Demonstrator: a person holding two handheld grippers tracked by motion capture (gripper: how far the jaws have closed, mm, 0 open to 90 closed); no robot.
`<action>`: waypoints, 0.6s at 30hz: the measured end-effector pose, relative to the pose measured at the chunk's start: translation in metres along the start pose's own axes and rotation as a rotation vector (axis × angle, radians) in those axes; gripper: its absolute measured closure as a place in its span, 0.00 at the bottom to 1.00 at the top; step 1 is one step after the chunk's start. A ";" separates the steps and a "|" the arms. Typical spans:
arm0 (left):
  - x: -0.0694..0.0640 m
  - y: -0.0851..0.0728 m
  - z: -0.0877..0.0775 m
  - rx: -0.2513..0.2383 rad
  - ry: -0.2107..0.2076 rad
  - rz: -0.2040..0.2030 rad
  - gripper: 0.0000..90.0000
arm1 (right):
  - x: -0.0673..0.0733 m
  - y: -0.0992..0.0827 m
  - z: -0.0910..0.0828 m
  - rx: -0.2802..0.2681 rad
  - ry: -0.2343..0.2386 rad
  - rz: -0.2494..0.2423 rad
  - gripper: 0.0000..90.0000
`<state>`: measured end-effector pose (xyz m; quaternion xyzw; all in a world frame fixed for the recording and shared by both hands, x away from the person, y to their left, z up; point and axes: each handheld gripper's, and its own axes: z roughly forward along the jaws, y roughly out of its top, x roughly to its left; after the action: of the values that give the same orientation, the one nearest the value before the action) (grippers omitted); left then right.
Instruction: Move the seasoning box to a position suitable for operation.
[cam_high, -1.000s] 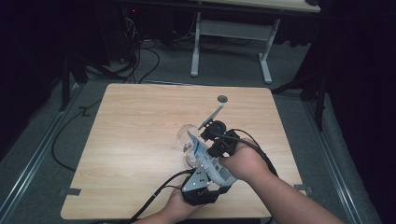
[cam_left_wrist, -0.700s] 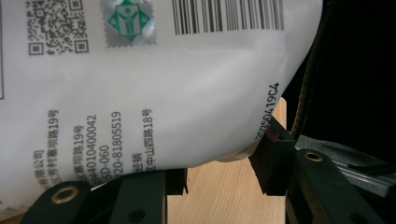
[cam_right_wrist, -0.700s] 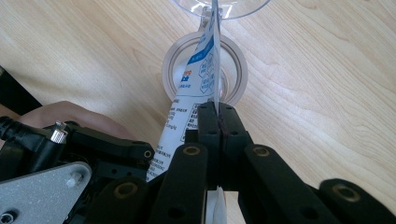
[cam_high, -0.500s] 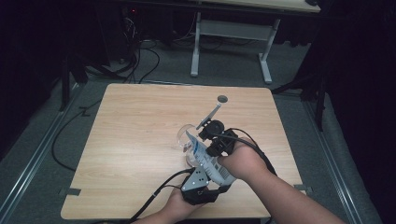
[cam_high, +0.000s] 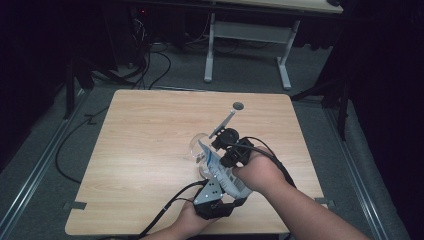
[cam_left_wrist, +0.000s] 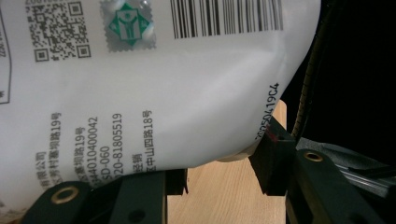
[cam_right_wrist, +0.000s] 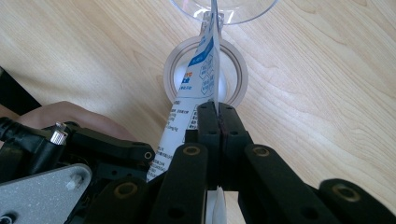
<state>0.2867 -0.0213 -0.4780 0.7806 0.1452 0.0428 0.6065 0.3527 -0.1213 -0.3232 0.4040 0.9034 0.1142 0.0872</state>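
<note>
The wooden bench (cam_high: 145, 165) stands on grey carpet floor (cam_high: 60, 160). Near its twelve o'clock edge, a little toward one o'clock, sits a small dark round disc (cam_high: 238, 106). Beyond the bench at twelve o'clock a second table's white legs (cam_high: 210, 47) rise from the floor, with a tangle of black cables (cam_high: 150, 55) at eleven o'clock. A metal rail (cam_high: 37, 175) runs along the floor at nine o'clock.
</note>
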 end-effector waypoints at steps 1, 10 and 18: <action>0.000 0.000 0.000 0.000 0.000 -0.001 0.68 | 0.000 0.000 0.000 -0.001 0.000 -0.002 1.00; 0.000 0.000 0.000 -0.002 -0.005 -0.005 0.68 | 0.001 0.000 0.000 0.003 -0.001 0.006 1.00; 0.000 0.001 0.000 -0.006 -0.006 -0.010 0.68 | -0.001 0.001 0.001 -0.002 -0.002 -0.015 1.00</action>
<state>0.2868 -0.0216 -0.4773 0.7781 0.1471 0.0377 0.6095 0.3542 -0.1208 -0.3239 0.3970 0.9063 0.1142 0.0893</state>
